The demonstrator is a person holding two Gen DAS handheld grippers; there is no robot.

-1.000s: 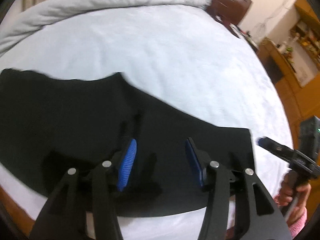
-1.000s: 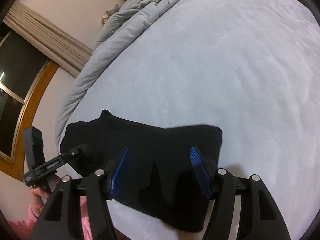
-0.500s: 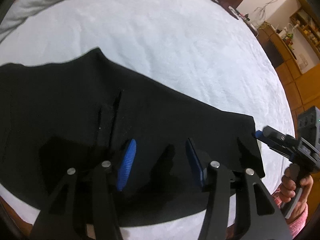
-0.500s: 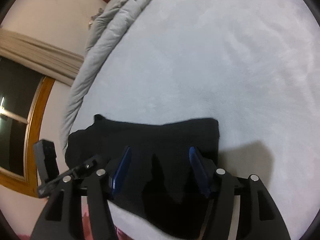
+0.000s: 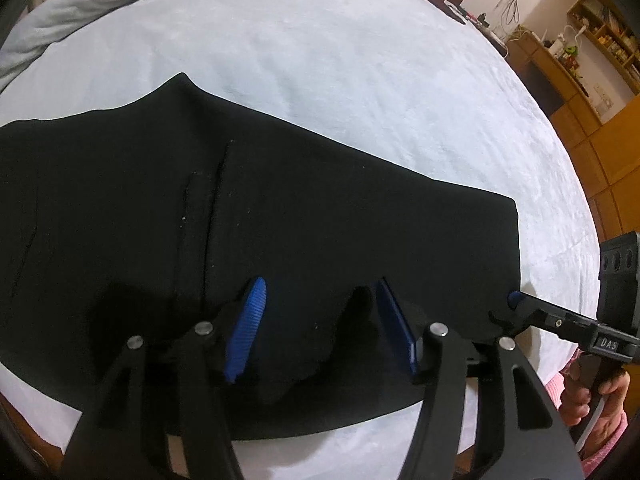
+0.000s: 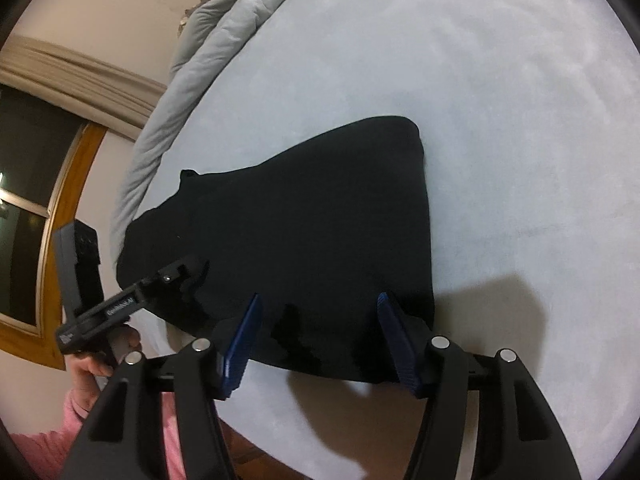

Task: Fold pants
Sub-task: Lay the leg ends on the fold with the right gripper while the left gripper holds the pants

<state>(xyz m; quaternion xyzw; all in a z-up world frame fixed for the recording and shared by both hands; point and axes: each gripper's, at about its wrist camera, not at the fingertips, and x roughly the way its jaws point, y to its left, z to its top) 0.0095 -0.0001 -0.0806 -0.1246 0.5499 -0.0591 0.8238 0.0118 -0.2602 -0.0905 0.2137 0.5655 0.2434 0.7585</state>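
Observation:
Black pants [image 5: 280, 232] lie flat on the white bed sheet [image 5: 360, 60], waist end at the left and folded leg end at the right. They also show in the right wrist view [image 6: 304, 232]. My left gripper [image 5: 320, 324] is open, low over the near edge of the pants, holding nothing. My right gripper [image 6: 318, 340] is open over the near right corner of the pants, holding nothing. It also shows in the left wrist view [image 5: 516, 300] at the right edge of the pants. The left gripper shows in the right wrist view [image 6: 188, 276] over the left end.
A grey duvet [image 6: 224, 32] is bunched along the far side of the bed. A wooden window frame [image 6: 60, 184] and curtain are at the left. Wooden cabinets [image 5: 592, 80] and shelves stand at the right. The bed's near edge [image 6: 360, 440] is just below the grippers.
Both grippers have come lower and closer to the pants, which now fill more of each view. Both stay open.

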